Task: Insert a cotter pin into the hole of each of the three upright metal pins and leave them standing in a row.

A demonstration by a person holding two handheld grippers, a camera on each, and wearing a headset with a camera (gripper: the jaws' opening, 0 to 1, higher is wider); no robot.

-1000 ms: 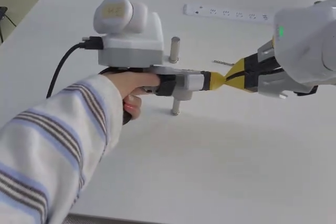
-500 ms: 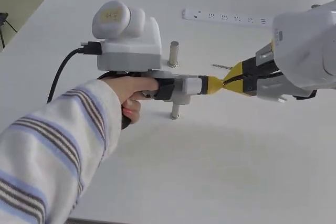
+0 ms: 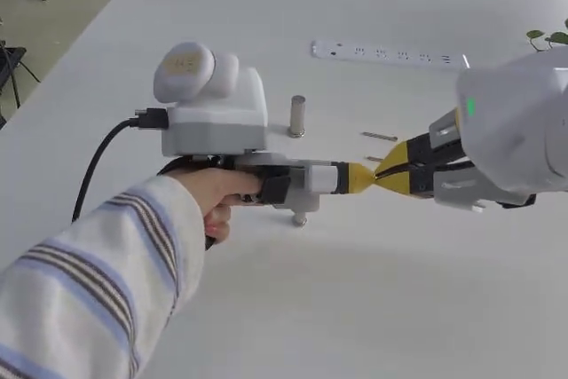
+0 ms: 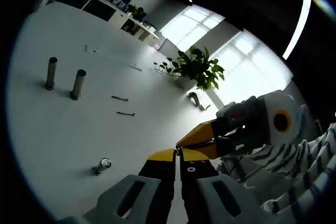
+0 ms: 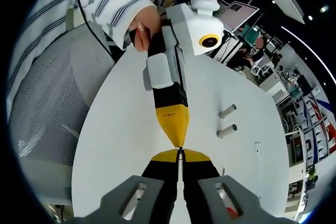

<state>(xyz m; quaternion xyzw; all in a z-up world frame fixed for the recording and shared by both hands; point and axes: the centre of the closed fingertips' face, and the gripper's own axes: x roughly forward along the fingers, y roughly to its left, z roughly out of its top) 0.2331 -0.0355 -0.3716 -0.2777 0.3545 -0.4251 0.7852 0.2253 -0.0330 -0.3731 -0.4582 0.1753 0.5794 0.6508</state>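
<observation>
Left yellow-tipped claw (image 3: 366, 178) and right yellow-tipped claw (image 3: 387, 172) meet tip to tip, both pinched shut, near the grey upright metal pin (image 3: 300, 217). Steady, aligned hands needed here.

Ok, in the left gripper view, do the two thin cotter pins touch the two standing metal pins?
No, both cotter pins lie flat on the table, apart from the standing metal pins.

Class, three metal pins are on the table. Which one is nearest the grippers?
The metal pin standing alone just beneath the left gripper; the other two pins stand side by side farther away.
</observation>
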